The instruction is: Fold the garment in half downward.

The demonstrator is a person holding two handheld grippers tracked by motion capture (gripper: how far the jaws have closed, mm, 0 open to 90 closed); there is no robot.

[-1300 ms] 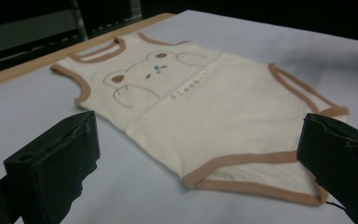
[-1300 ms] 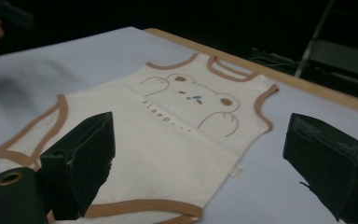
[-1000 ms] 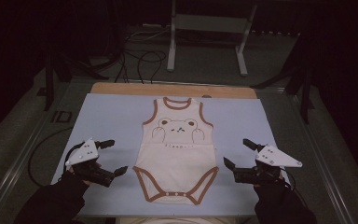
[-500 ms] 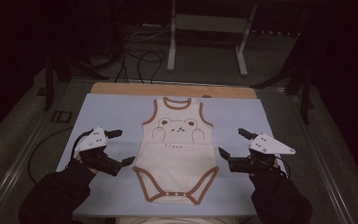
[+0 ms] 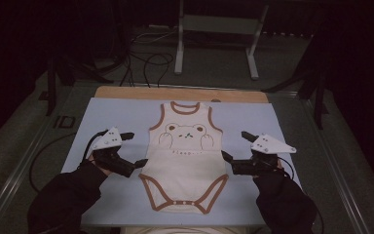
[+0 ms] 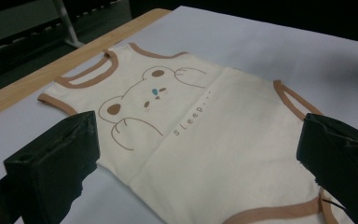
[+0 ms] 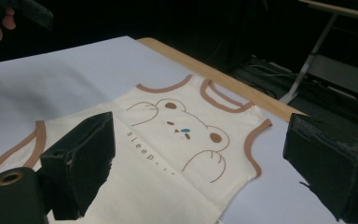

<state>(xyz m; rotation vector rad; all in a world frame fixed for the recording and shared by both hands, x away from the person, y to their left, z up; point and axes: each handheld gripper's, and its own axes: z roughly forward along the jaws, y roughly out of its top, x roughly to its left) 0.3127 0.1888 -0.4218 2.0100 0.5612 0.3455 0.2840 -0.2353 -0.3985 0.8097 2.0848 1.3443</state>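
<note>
Bodysuit (image 5: 185,156) flat on pale mat (image 5: 102,112)

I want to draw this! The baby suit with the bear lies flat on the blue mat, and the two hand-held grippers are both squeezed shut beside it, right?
Almost. The baby suit does lie flat on the blue mat, with the left hand-held gripper and right hand-held gripper beside it. But they are open, not shut: each gripper view shows its two black jaws wide apart.
</note>
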